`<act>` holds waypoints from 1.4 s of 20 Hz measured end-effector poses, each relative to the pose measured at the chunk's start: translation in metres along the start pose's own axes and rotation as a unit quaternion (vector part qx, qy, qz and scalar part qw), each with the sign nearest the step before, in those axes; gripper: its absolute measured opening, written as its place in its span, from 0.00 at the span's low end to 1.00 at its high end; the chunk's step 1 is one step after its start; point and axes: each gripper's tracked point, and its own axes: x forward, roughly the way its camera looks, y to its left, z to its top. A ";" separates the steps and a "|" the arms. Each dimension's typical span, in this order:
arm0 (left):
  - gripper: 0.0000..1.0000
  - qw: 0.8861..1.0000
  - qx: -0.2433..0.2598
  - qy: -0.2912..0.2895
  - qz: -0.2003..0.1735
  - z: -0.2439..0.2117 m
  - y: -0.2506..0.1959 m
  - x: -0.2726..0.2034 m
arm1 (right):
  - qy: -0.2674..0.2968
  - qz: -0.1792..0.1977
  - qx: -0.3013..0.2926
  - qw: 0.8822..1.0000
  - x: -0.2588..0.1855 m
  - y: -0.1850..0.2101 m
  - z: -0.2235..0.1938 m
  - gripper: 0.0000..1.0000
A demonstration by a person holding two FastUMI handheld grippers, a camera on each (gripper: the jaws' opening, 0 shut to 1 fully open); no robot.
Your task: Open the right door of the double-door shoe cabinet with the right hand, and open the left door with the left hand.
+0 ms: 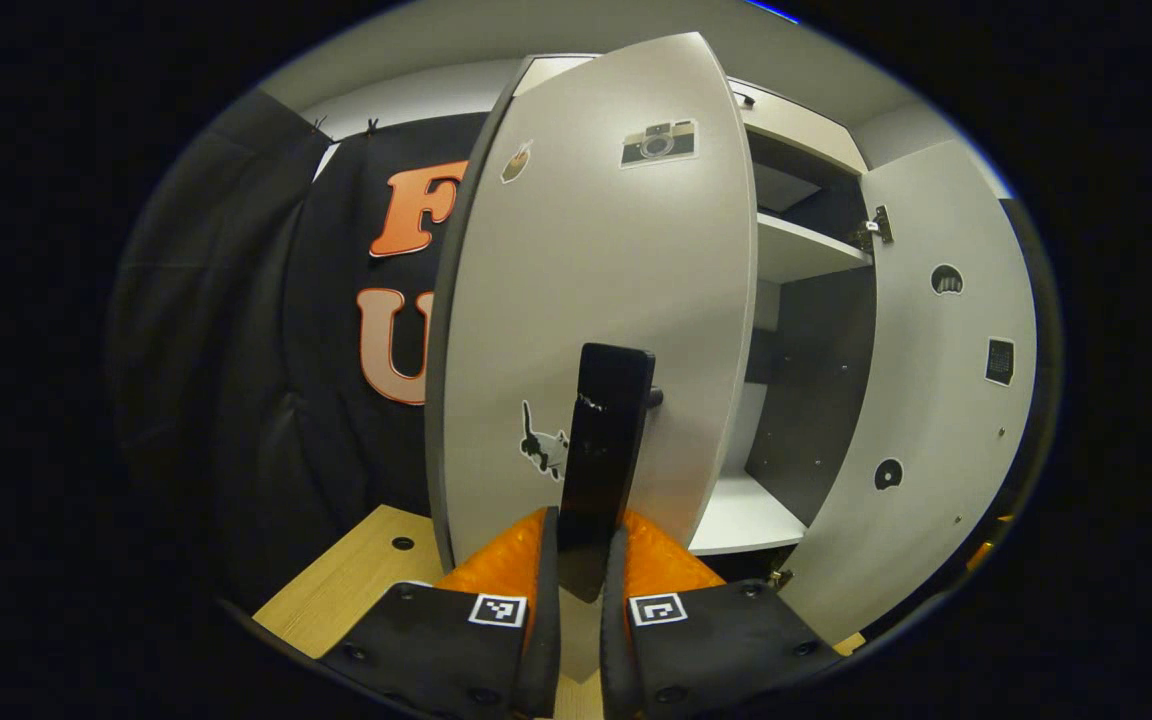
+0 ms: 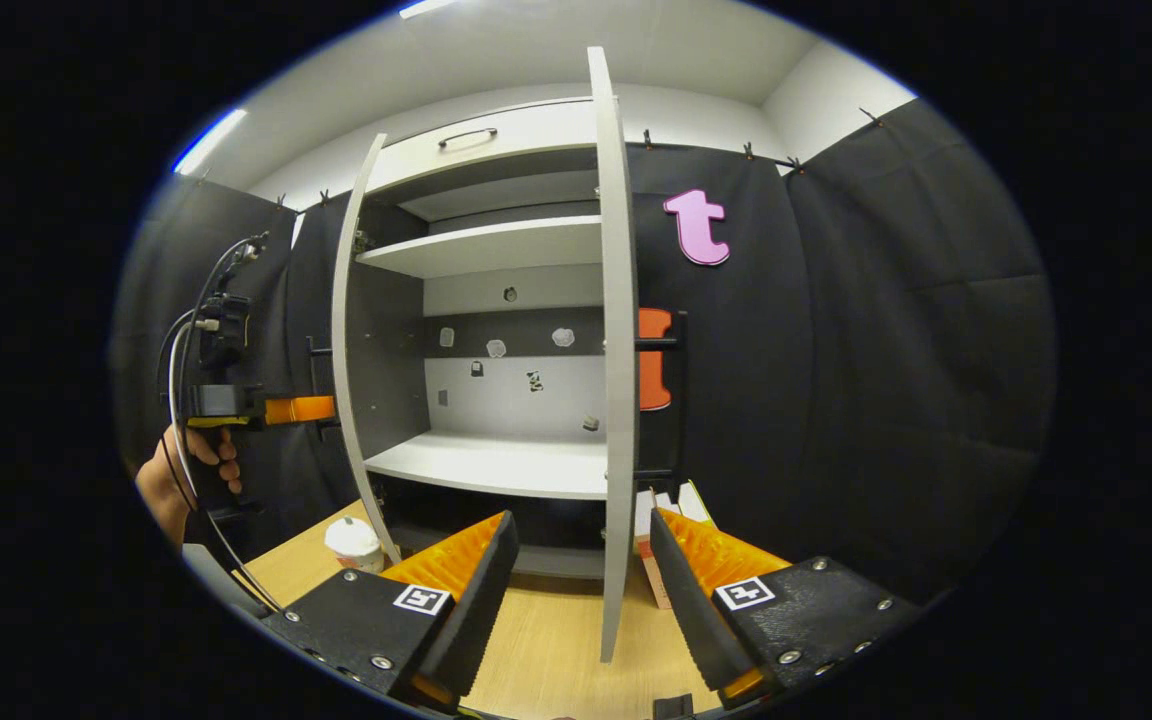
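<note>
Left gripper clamped on the black bar handle of the shoe cabinet's left door, both fingers pressed against its sides; door swung well out from the cabinet; stickers on its face: a camera, a small cat, a third near the top edge too small to make out; no legible writing.

Right door also swung wide open, edge-on in right gripper view, its handle on the far side; small stickers on its inner face, unreadable.

Right gripper with fingers spread apart, the door's edge standing between them, no contact visible.

Cabinet interior open: white shelves, small stickers on back panel.

Lidded paper cup on the wooden desk near the left door's foot; label unreadable.

Hand holding the left gripper, seen at the left in right gripper view.
</note>
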 end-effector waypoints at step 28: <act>0.08 0.987 0.010 -0.014 0.161 0.000 0.080 -0.036 | -0.023 0.061 -0.020 0.998 0.041 0.076 0.030 0.82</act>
